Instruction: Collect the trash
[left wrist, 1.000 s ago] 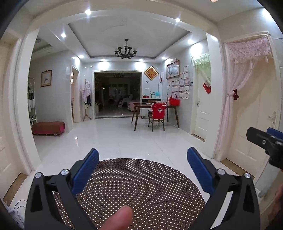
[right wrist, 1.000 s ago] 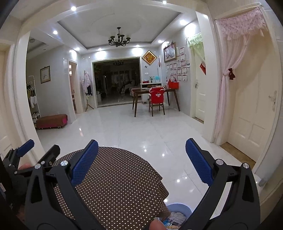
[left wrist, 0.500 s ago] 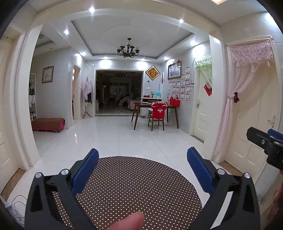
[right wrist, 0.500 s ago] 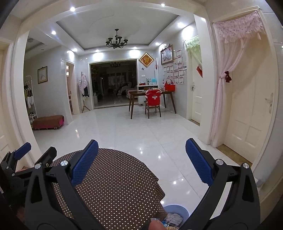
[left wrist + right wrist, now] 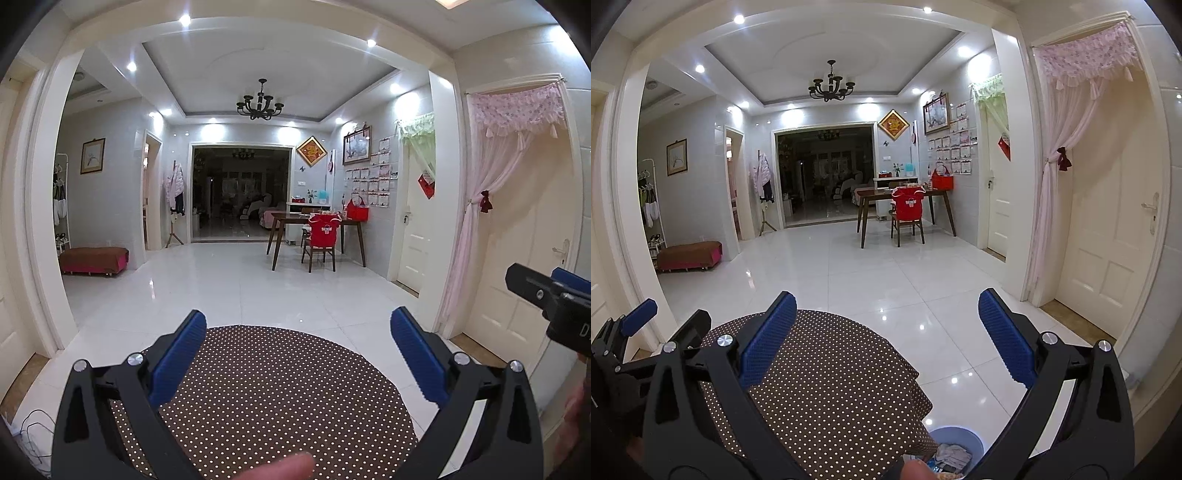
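Your right gripper (image 5: 886, 339), fingers spread wide and empty, is nearer the blue bin (image 5: 955, 448) at bottom centre, below its fingers; your left gripper (image 5: 297, 356) gapes wide over the dotted tablecloth (image 5: 280, 398).

A home's tiled living hall: chandelier (image 5: 260, 104) at 12 o'clock, dining table (image 5: 314, 225) with chair at 1 o'clock, curtained door (image 5: 517, 229) at 3 o'clock, cushioned bench (image 5: 94, 259) at 9 o'clock.

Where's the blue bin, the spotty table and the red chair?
blue bin (image 5: 975, 441): right wrist view, on its rim.
spotty table (image 5: 280, 391): left wrist view, middle of the cloth.
red chair (image 5: 908, 204): right wrist view, on its red back.
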`<state>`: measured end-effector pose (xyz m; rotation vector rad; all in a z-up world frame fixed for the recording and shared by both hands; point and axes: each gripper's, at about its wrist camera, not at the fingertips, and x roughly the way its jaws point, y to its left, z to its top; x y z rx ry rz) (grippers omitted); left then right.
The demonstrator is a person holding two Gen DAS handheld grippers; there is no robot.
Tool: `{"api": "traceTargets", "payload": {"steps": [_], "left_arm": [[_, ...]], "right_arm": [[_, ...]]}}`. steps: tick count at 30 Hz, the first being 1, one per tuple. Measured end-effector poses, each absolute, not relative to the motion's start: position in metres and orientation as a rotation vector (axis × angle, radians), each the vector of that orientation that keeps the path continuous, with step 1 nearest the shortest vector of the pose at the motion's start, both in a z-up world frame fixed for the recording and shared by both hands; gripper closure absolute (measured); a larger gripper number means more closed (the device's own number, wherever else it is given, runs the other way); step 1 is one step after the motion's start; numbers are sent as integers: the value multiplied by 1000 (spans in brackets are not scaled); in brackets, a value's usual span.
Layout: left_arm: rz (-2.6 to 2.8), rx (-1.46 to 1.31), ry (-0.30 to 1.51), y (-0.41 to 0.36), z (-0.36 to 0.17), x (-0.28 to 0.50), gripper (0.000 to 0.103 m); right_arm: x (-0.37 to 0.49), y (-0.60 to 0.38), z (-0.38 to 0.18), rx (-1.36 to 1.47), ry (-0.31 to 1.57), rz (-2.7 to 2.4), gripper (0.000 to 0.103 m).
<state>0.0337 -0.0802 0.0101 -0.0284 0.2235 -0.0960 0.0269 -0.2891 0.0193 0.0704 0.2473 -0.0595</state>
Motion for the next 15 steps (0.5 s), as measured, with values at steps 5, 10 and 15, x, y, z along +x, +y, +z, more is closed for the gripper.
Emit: {"api": "traceTargets", "payload": {"steps": [5, 10, 15], "left_arm": [[-105, -30, 214, -81, 10, 33, 5], [-105, -25, 217, -83, 9, 34, 5], [-102, -33, 225, -81, 6, 36, 5]], "right_arm": [[28, -290, 19, 75, 253, -58, 6], [29, -291, 19, 77, 258, -54, 6], [30, -291, 19, 79, 260, -53, 6]]}}
